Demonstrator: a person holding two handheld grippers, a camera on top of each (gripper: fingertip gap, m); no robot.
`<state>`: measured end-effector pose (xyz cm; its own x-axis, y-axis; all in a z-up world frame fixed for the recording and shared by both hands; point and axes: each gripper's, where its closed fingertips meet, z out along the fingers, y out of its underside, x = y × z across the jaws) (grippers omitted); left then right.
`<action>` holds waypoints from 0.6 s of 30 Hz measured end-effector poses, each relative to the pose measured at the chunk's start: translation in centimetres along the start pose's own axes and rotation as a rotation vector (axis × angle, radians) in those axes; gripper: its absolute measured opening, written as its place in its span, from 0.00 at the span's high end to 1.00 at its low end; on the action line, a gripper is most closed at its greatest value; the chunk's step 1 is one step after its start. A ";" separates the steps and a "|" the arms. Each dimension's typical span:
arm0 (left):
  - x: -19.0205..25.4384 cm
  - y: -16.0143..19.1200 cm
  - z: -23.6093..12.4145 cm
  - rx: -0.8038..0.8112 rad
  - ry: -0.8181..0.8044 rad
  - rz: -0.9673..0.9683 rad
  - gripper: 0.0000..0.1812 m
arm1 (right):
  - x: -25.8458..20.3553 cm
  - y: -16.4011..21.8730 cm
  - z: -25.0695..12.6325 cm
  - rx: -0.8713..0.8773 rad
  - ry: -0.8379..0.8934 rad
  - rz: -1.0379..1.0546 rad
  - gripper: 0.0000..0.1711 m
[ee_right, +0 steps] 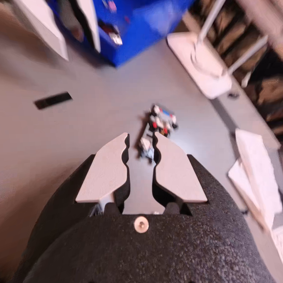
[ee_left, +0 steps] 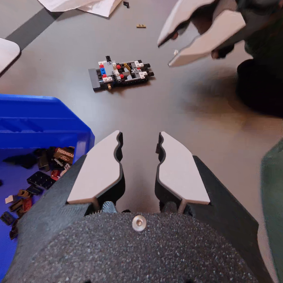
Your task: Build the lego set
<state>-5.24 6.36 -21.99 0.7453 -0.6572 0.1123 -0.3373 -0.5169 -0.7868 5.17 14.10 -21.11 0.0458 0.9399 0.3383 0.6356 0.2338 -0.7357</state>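
Both tongs, left (ee_left: 140, 134) and right (ee_right: 141, 136), gape empty, brick model (ee_left: 121, 73) ahead between them.

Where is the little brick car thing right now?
The half-built brick car sits on the grey table, ahead of the open left gripper, right of the blue bin.

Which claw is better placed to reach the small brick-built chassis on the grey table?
Probably the right claw: open, with the multicoloured brick-built chassis just past its fingertips. The left claw hangs farther back, beside the blue plastic bin.
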 end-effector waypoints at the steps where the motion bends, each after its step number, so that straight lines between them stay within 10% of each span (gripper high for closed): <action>1: 0.2 0.0 0.1 -0.001 0.003 0.011 0.76 | 1.0 1.7 -0.6 -0.066 -0.005 0.057 0.82; 11: 0.3 0.2 0.8 -0.004 -0.009 0.047 0.79 | 2.6 12.3 -6.4 -0.402 -0.142 0.338 0.81; 18: 0.2 0.6 1.2 -0.023 -0.013 0.057 0.81 | 6.5 15.5 -7.2 -0.478 0.058 0.446 0.83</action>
<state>-4.66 6.56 -23.18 0.7318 -0.6789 0.0598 -0.3926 -0.4917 -0.7773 20.89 22.07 -26.06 0.4174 0.9030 0.1023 0.8177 -0.3241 -0.4756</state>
